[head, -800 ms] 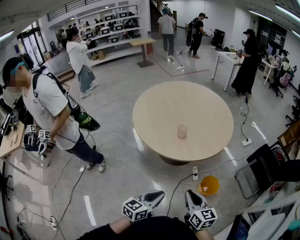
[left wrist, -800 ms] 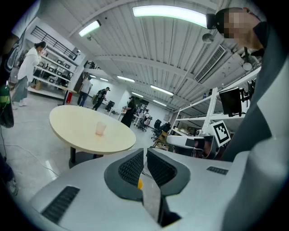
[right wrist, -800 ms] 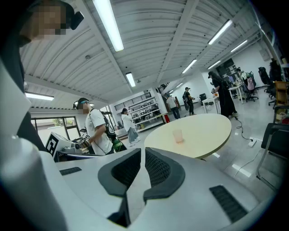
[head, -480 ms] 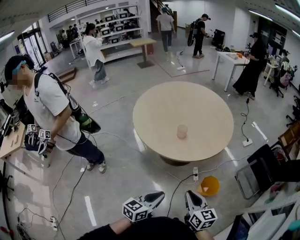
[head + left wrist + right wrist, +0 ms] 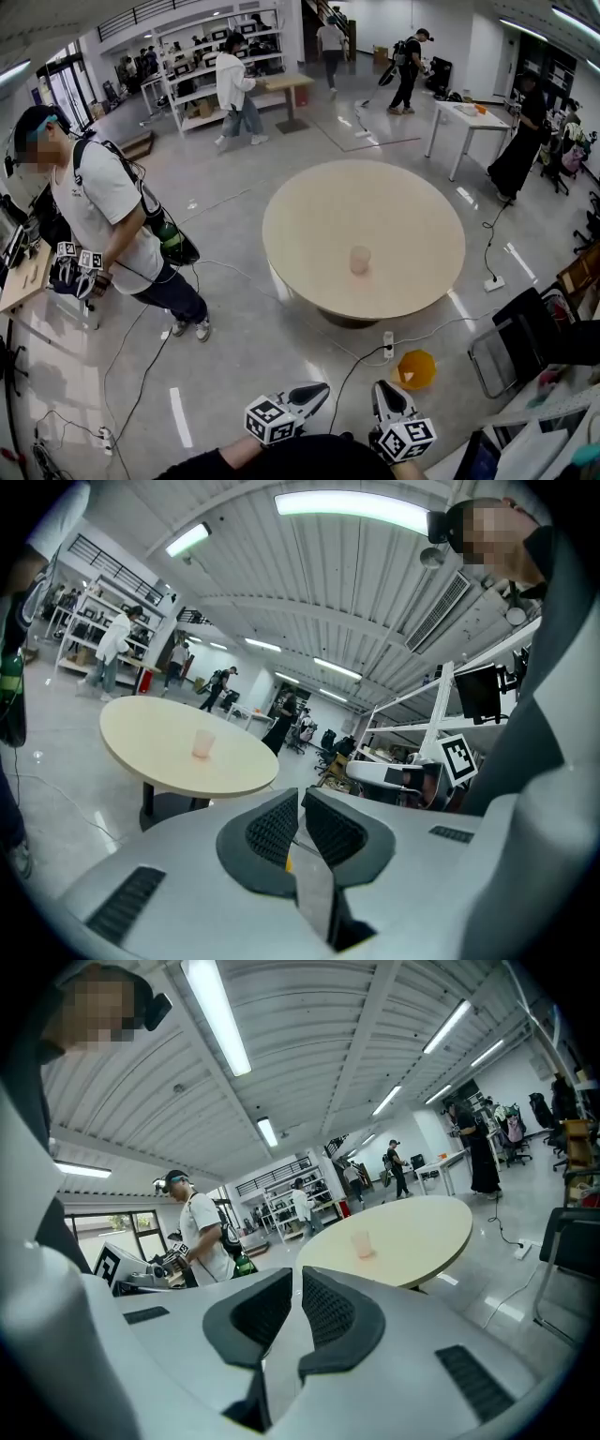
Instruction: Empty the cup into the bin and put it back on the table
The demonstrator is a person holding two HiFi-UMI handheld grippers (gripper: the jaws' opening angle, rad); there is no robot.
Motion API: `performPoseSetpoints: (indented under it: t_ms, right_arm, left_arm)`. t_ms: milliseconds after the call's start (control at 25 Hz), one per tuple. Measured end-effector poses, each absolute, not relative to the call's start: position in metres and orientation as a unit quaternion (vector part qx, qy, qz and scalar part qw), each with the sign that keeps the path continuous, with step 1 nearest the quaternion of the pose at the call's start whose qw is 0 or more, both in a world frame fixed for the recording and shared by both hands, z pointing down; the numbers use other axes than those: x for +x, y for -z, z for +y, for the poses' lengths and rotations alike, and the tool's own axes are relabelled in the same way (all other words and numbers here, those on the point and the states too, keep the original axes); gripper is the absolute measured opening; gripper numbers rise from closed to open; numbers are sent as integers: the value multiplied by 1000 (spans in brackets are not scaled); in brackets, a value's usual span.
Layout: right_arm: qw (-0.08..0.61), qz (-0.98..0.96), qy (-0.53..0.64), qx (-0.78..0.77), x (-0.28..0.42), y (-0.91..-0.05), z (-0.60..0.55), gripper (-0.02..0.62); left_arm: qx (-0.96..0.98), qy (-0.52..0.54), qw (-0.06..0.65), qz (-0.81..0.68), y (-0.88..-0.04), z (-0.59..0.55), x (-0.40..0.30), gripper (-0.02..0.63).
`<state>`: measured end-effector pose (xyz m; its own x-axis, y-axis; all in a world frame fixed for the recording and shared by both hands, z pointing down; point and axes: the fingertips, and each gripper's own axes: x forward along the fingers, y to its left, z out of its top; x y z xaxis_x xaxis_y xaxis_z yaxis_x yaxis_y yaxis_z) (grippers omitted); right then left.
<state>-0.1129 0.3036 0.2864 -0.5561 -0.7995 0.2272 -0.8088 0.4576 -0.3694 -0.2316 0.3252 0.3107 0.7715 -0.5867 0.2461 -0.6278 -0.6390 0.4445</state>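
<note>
Left gripper, 7 o'clock: closed, empty. Pink cup: upright near round table's 6 o'clock edge. Right gripper: closed, empty. Orange bin: floor, 5 o'clock. Open before reaching; grasp mid-wall, keep upright.

Pale pink cup upright on round beige table, orange bin on floor

A person in a white T-shirt stands at the left, carrying a black bag. Cables trail over the grey floor. Shelving lines the far wall, and a black chair sits at the right.
</note>
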Motion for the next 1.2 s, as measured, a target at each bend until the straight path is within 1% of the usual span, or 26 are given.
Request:
performPoseSetpoints:
  t_ms: [440, 600, 920, 1200]
  right_arm:
    - [-13, -848, -259, 462, -58, -297, 316, 40]
    - [-17, -847, -272, 457, -44, -305, 317, 40]
    - [-9, -844, -287, 453, -42, -321, 294, 40]
    - [0, -831, -285, 477, -52, -324, 240, 40]
  left_arm:
    - [903, -60, 266, -333, -314, 345, -177, 41]
    - [895, -65, 274, -345, -318, 349, -168, 41]
    - [892, -70, 288, -342, -332, 326, -162, 41]
    - [896, -55, 296, -327, -337, 265, -178, 41]
